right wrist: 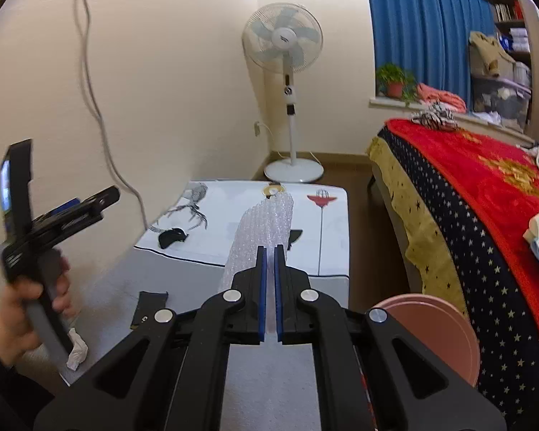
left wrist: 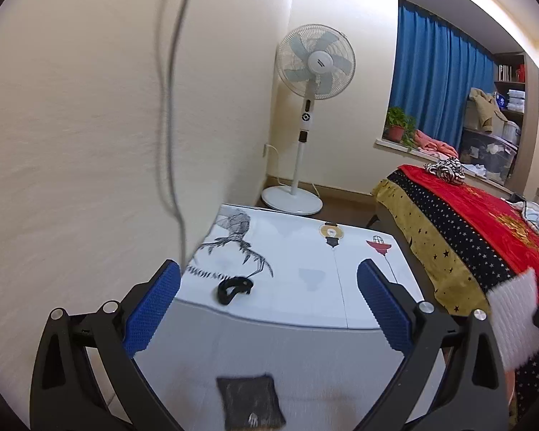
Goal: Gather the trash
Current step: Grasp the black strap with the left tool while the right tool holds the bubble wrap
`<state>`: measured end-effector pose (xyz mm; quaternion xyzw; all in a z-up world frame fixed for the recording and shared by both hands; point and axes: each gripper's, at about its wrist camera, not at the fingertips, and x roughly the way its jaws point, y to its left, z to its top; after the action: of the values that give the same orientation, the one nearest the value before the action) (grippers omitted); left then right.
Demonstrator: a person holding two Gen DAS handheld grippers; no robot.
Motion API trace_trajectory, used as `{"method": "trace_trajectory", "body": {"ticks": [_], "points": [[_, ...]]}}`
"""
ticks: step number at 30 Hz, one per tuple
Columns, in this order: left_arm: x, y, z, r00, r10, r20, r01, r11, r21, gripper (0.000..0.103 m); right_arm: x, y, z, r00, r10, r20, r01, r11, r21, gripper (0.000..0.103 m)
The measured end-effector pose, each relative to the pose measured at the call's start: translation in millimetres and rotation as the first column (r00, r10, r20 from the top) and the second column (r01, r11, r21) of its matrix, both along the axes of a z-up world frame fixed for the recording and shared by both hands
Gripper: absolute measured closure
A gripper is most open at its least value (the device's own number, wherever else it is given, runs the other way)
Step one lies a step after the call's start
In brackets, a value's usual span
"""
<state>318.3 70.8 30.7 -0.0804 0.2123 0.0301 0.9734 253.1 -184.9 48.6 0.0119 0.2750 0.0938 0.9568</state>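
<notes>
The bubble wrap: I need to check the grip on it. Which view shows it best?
Right wrist view: the bubble wrap sits pinched in the right gripper. Left wrist view catches only a blurred white piece at its right edge, probably the same wrap.

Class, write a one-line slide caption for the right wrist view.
Right gripper shut on a bubble wrap strip above the white table, pink bin nearby.

cream walls (left wrist: 90,107) meet in a corner where a white fan (left wrist: 314,63) stands. blue curtains (left wrist: 438,72) hang over the window, and a bed (left wrist: 485,215) is on the right.
</notes>
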Motion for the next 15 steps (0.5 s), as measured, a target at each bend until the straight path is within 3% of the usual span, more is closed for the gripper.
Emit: {"method": "trace_trajectory", "body": {"ticks": [4, 9, 15], "points": [[41.2, 3.6, -30.0, 0.998, -0.053, -0.035, 0.052, 0.998, -0.024, 0.008, 6.2, -5.2, -4.0, 1.000, -0.015, -0.012, 0.014, 1.000, -0.004, 0.099], [91.7, 5.3, -69.9, 0.991, -0.086, -0.101, 0.093, 0.993, 0.066, 0.010, 14.6, -11.0, -12.6, 0.999, -0.022, -0.037, 0.022, 1.000, -0.020, 0.099], [125.8, 28.1, -108.1, 0.980, -0.072, -0.185, 0.093, 0.990, 0.105, 0.020, 21.1, -16.4, -18.4, 0.998, -0.027, -0.059, 0.026, 0.999, -0.020, 0.099]]}}
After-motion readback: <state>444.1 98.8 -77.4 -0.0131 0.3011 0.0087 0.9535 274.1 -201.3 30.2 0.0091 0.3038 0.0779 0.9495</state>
